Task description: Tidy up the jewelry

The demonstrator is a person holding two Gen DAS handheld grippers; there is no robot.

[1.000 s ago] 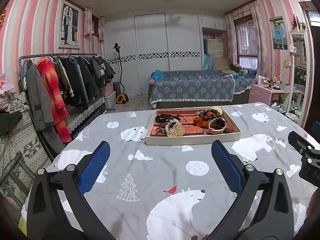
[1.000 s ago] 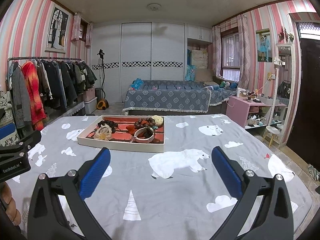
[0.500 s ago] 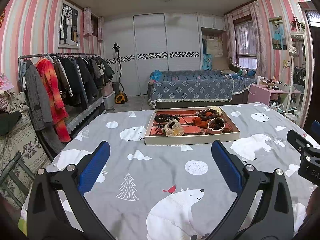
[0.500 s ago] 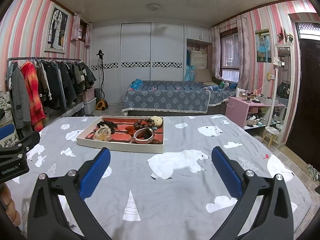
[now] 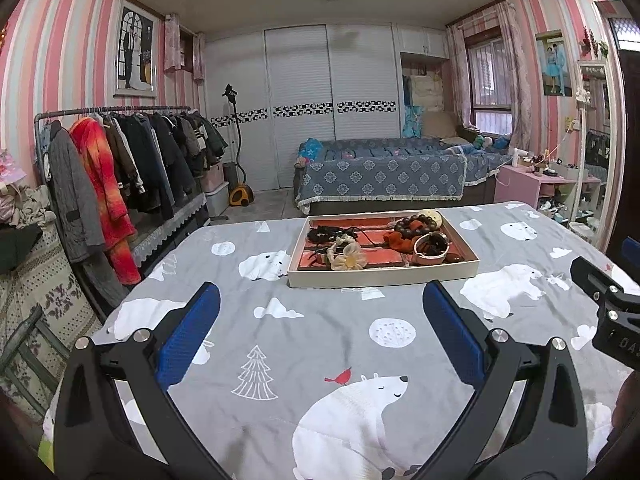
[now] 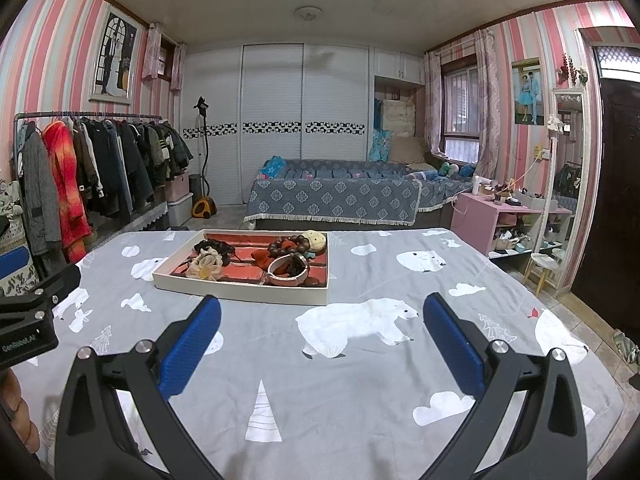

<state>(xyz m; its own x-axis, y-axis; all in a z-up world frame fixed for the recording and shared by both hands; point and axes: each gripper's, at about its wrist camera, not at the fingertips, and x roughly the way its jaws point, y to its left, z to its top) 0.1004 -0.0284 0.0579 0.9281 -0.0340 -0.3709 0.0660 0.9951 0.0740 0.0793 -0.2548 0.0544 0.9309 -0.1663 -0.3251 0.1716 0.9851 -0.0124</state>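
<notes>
The left gripper [image 5: 320,320] hangs over the bedspread [image 5: 320,344], fingers spread wide and empty; the right gripper [image 6: 320,320] does likewise, spread and holding nothing; the tray [image 5: 382,276] lies ahead of both, well apart, holding a cream flower hair tie [image 5: 347,257], dark wooden beads [image 5: 416,225] and a pink bangle [image 5: 430,249]

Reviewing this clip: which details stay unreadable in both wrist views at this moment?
- Tray floor and compartments, both views: covered by the heaped jewelry.
- Dark cords, left wrist view: too small and tangled to count or identify.
- Items beside the pink bangle, right wrist view: overlapped and too small.
- Right gripper, left wrist view: cut off by the right edge.
- Left gripper, right wrist view: cut off by the left edge.
</notes>
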